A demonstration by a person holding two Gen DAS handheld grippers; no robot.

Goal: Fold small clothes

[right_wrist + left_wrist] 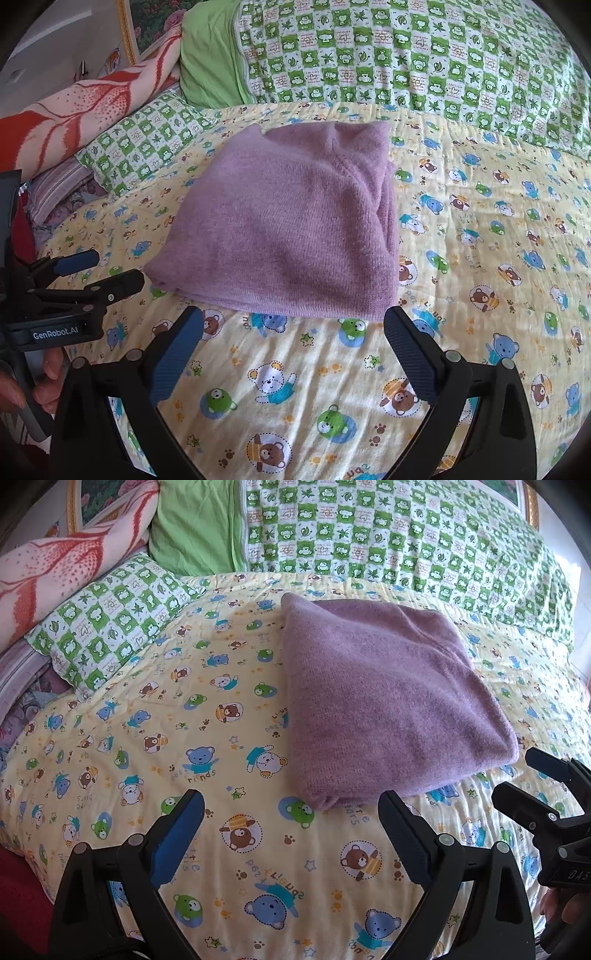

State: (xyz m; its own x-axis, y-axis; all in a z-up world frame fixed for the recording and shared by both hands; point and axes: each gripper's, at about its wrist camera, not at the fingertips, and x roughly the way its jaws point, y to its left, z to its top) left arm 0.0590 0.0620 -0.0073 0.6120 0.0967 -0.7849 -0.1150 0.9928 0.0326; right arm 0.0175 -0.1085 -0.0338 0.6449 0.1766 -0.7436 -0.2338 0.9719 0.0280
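Lying folded on the bed, the purple knit garment [391, 701] forms a compact, roughly square bundle with several layers stacked on one another. Its fabric is a soft, fuzzy lilac knit with fine ribbing, and the near edge shows a rounded fold where the layers double over. In the right wrist view a seam or folded-in part runs down from the far edge toward the right side, where the layered edges bunch slightly. It rests on the yellow quilt [147, 746] printed with cartoon bears, toward the middle of the bed, with green-and-white checked bedding [388, 535] heaped behind it and a green checked pillow [110, 620] off to the left. The left tool [291, 805] stands with its fingers spread wide and nothing between them, poised just short of the garment's near corner. The right tool [293, 321] is likewise wide apart and empty, close to the near edge without touching it.
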